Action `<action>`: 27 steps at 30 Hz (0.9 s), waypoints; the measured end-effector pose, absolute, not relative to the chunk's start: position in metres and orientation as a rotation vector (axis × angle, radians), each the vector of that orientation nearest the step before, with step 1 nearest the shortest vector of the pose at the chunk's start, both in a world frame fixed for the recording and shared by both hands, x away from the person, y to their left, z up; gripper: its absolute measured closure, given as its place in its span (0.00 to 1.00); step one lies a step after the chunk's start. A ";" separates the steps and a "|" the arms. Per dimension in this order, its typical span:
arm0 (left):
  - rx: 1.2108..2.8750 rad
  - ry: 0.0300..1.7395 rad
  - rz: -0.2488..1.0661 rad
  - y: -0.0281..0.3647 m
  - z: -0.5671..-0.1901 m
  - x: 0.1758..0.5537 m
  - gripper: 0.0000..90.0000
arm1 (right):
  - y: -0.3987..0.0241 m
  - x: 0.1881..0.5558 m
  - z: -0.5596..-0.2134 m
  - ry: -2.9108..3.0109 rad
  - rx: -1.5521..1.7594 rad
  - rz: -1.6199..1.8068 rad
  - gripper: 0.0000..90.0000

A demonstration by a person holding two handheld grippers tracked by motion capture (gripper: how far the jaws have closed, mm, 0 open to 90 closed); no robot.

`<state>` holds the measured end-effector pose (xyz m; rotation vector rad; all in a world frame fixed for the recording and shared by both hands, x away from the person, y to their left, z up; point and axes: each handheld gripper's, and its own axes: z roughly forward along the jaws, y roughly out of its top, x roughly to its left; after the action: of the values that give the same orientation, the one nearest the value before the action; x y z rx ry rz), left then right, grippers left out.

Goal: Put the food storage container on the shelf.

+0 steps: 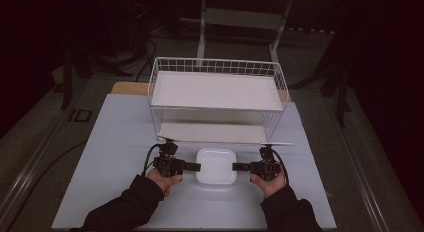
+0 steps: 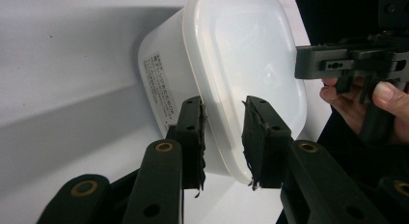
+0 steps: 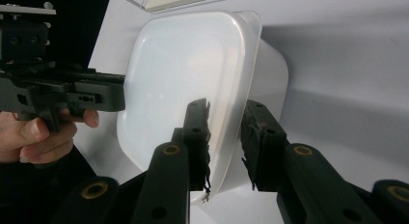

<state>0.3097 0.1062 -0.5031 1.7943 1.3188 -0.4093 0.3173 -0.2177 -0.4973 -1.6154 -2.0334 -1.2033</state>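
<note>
Where the forearms enter nearest the camera, a left gripper (image 1: 192, 166) and a right gripper (image 1: 240, 166) are held level and aimed inward at each other, with a white plastic container (image 1: 216, 166) set between their tips on the white table sheet (image 1: 115, 157). In the left gripper view, the container's rim (image 2: 226, 137) is seen straddled by the jaws, which stand partly apart: one pad (image 2: 193, 137) lies against or just beside the outer wall, the other pad (image 2: 258, 142) sits over the inside with a gap to the rim, so nothing is judged clamped yet. In the right gripper view the opposite rim (image 3: 229, 137) is bracketed in the same way, jaws narrowed but not closed on it. A printed label (image 2: 161, 86) is visible on the wall beyond the left jaws. Farther off, past the container, a white wire rack (image 1: 217, 99) with two shelves is seen. From here, a slip is the likely fault: the wall looks thin and smooth, and only a narrow strip of rim lies between the pads. If one side is closed or raised ahead of the other, the container could be tilted or pushed across the sheet.
</note>
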 end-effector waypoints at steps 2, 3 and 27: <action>1.802 1.317 -0.391 0.106 -0.501 0.308 0.79 | -0.218 0.315 -0.495 -2.040 -1.612 -1.210 0.82; 1.789 1.321 -0.386 0.106 -0.500 0.306 0.80 | -0.218 0.314 -0.495 -2.043 -1.610 -1.210 0.83; 1.769 1.216 -0.248 0.114 -0.451 0.294 0.87 | -0.216 0.306 -0.450 -2.139 -1.534 -1.369 0.87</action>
<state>0.2938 0.1135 -0.4505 1.7690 1.2157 -0.2482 0.3064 -0.2157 -0.4504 -1.5344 -2.1385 -1.3694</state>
